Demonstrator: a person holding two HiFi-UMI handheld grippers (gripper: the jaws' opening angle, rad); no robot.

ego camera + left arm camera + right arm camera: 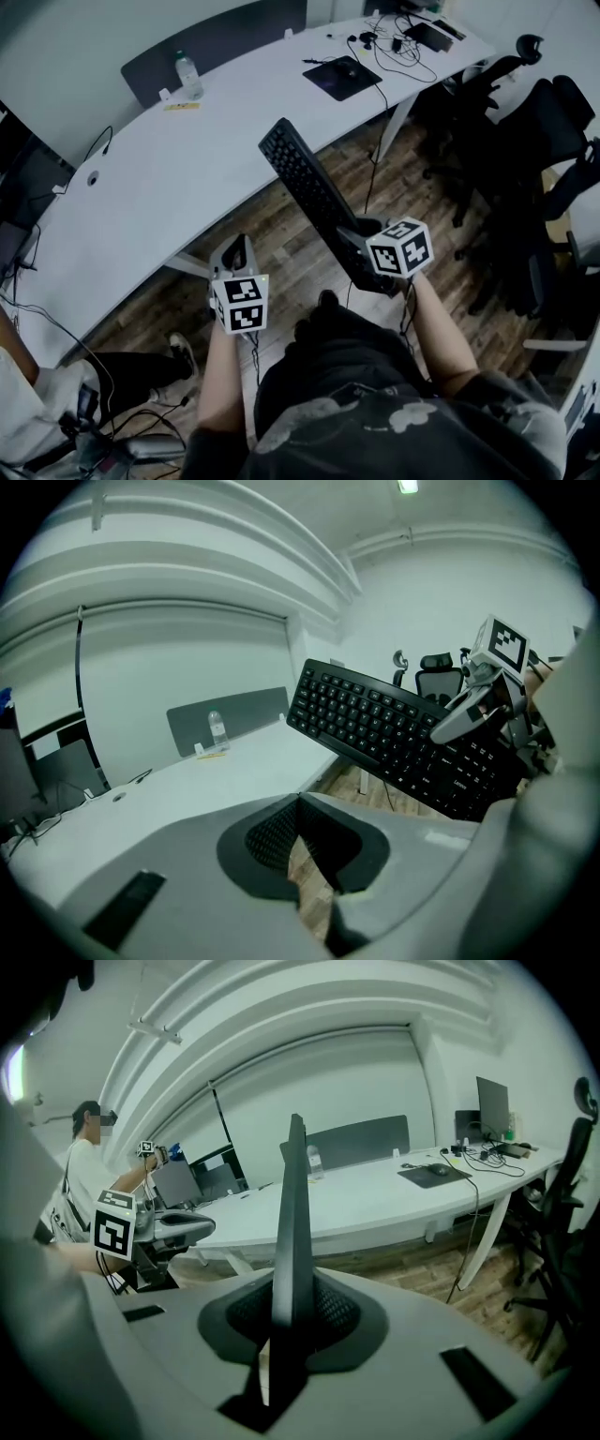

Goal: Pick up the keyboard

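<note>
The black keyboard [307, 187] hangs in the air in front of the white desk [169, 178], tilted, with its far end raised toward the desk. My right gripper [364, 240] is shut on its near end. In the right gripper view the keyboard [292, 1213] stands edge-on between the pads of the right gripper [286, 1321]. My left gripper [234, 258] floats to the left of the keyboard, apart from it, shut with nothing in it. In the left gripper view the left gripper [300, 841] has its jaws together, and the keyboard [384, 733] shows key-side on at the upper right.
A water bottle [188, 75] and a dark mouse pad [342, 77] with a mouse lie on the desk, cables at its far right end. Black office chairs [525, 141] stand to the right. Wooden floor lies below. A person [84, 1176] stands to the left.
</note>
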